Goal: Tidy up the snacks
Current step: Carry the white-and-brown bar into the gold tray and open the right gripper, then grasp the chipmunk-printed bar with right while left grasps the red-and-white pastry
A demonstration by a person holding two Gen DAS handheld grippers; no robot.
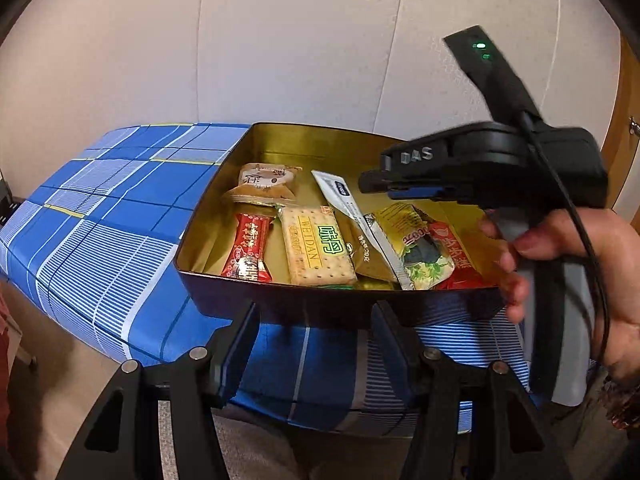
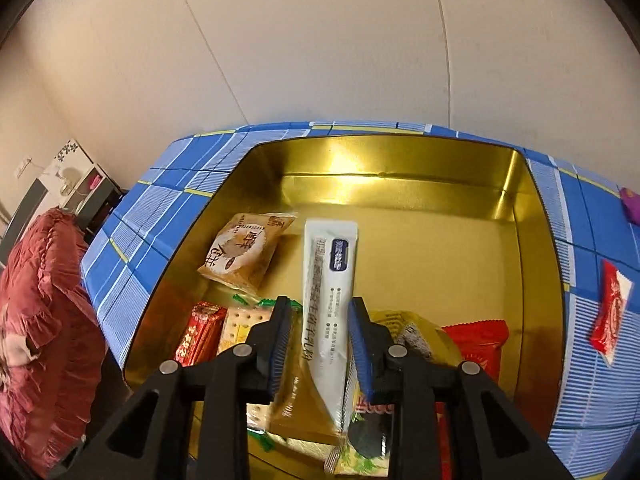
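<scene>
A dark tin (image 1: pixel 208 280) with a gold inside (image 2: pixel 400 164) stands on a blue plaid cloth (image 1: pixel 100 220). In it lie a brown pastry pack (image 1: pixel 266 182), a red candy bar (image 1: pixel 248 252), a cracker pack (image 1: pixel 316 248), a yellow packet (image 1: pixel 416 240) and a red packet (image 1: pixel 456 256). A white sachet (image 2: pixel 330 264) lies across them. My right gripper (image 2: pixel 319 301) hovers over it, fingers either side, a gap showing on the left. A hand holds that right gripper (image 1: pixel 370 184). The left gripper (image 1: pixel 316 308) is open and holds nothing, in front of the tin's near wall.
To the right of the tin, a red-and-white packet (image 2: pixel 610 312) and a purple item (image 2: pixel 630 204) lie on the cloth. A red ruffled cushion (image 2: pixel 44 320) sits off the table's left end. A pale wall runs close behind. The tin's far right part shows bare gold floor.
</scene>
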